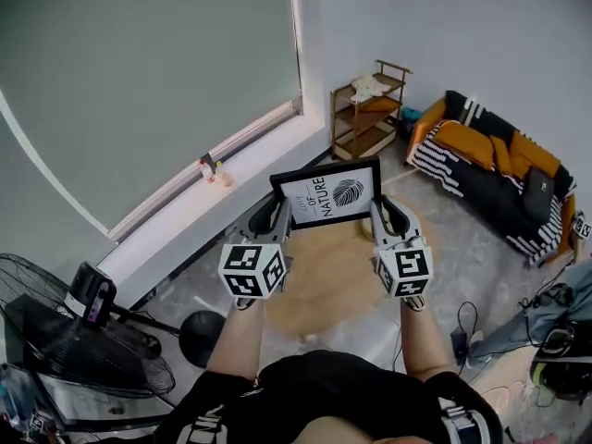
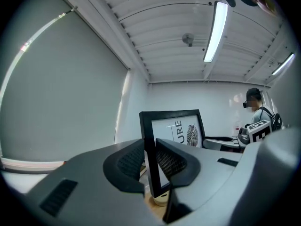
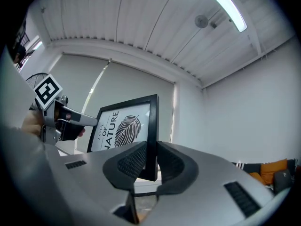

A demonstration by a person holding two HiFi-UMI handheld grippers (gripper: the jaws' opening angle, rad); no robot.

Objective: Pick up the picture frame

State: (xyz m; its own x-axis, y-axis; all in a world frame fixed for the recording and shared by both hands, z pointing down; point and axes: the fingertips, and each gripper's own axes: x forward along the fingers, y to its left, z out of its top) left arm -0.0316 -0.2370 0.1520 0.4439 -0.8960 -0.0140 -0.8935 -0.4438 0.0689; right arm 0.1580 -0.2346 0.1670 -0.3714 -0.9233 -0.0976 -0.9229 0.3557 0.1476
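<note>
Two grippers are on the picture frame (image 1: 328,194), one on each side edge. We see the left gripper (image 1: 275,213) on the frame's left edge and the right gripper (image 1: 378,211) on its right edge, marker cubes facing the head camera. Jaws of the left gripper (image 2: 149,157) are narrowed to a small gap and clamped on the black border, which stands upright between them with a ribbed pad (image 2: 170,163) against the glass side and the other against the back. It is the same for the right gripper (image 3: 150,161): jaws are nearly together with the frame's right border pinched between the pads, one on the front and one behind. The picture frame (image 3: 127,124) shows a white print with a dark leaf and the word NATURE. Nothing carries the frame but the grippers. It hangs in the air in landscape position, roughly level, glass tilted toward the person, above the far edge of the round tan surface (image 1: 319,289). It touches no furniture. The wooden shelf (image 1: 368,109) and the sofa (image 1: 495,169) are well apart from it, by the far wall, and the fan (image 1: 65,340) is at lower left.
</note>
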